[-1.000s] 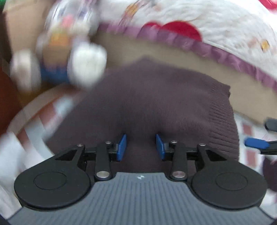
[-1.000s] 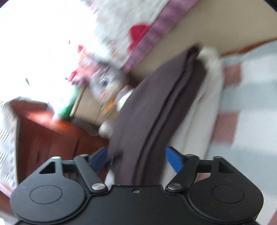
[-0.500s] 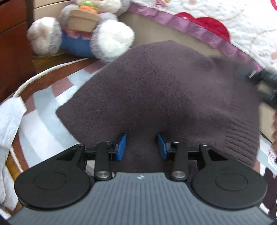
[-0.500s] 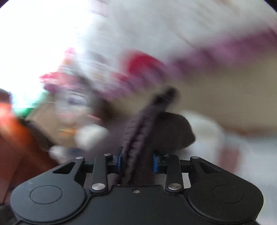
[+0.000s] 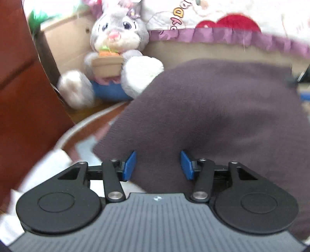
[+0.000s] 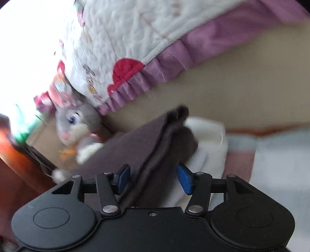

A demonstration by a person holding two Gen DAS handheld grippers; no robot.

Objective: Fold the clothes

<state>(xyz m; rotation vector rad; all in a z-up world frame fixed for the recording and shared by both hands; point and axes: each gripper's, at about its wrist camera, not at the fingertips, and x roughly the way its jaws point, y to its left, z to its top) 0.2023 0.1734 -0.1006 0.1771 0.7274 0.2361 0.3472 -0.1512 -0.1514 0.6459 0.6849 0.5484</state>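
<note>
Both the left gripper [image 5: 158,164] and the right gripper [image 6: 153,179] are opening, pads clear of the brown sweater [image 5: 213,116] lying folded on the striped cloth [image 6: 271,155] between them; released layers may spring apart.

bg: white quilt [image 5: 213,11] w/ purple frill | plush bunny [image 5: 118,48] | red-brown wood cabinet [image 5: 21,87] | bright glare

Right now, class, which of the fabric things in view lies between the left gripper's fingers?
The dark brown knitted garment: plain and ribbed, unlike the white quilt with its purple frill, farther back.
</note>
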